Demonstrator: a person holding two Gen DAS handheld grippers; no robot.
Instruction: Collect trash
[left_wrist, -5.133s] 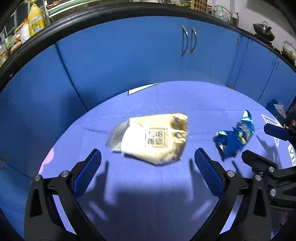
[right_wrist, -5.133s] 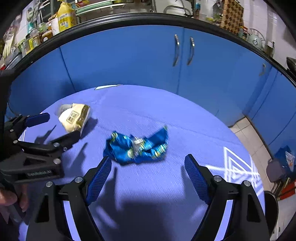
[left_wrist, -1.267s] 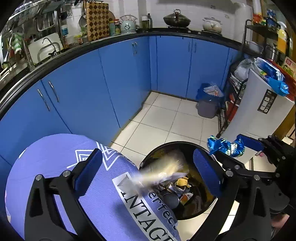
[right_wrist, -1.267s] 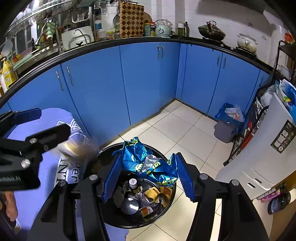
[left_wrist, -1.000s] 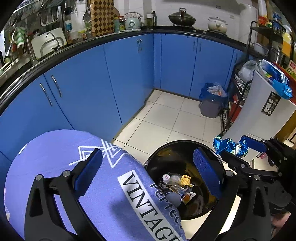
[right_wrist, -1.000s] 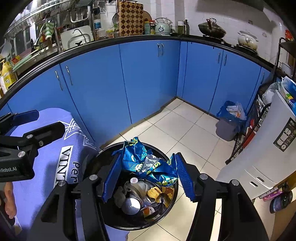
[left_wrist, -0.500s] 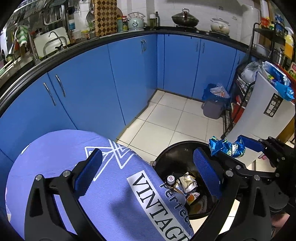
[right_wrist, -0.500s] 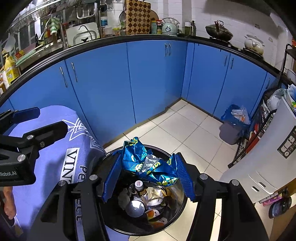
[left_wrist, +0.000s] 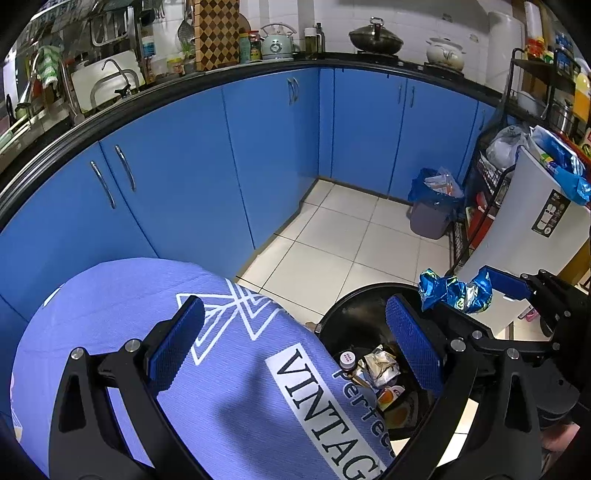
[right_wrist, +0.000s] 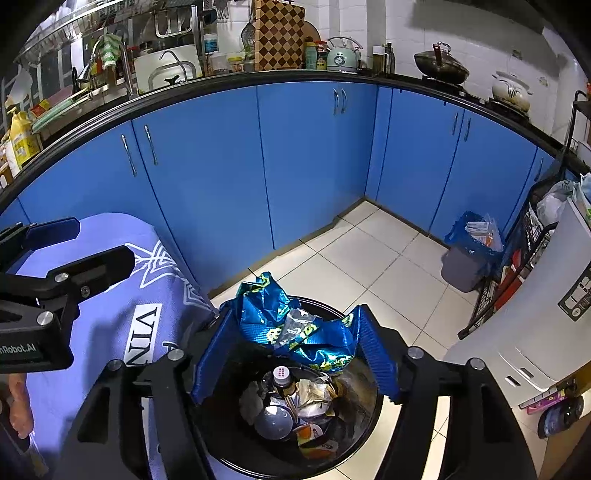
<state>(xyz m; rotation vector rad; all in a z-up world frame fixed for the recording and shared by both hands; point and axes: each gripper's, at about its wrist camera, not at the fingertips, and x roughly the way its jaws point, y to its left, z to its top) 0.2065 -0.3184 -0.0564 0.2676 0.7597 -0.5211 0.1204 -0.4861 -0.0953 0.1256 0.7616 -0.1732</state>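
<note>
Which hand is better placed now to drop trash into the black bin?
Right: its tongs hold the blue wrapper directly above the black bin. The left tongs are open and hold nothing.

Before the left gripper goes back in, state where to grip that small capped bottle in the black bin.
Grip the bottle at its neck just under the cap, coming straight down from above. It stands roughly upright, cap up, its body packed among the crumpled wrappers in the black bin, so probably only the top is free. The left gripper is open.
</note>
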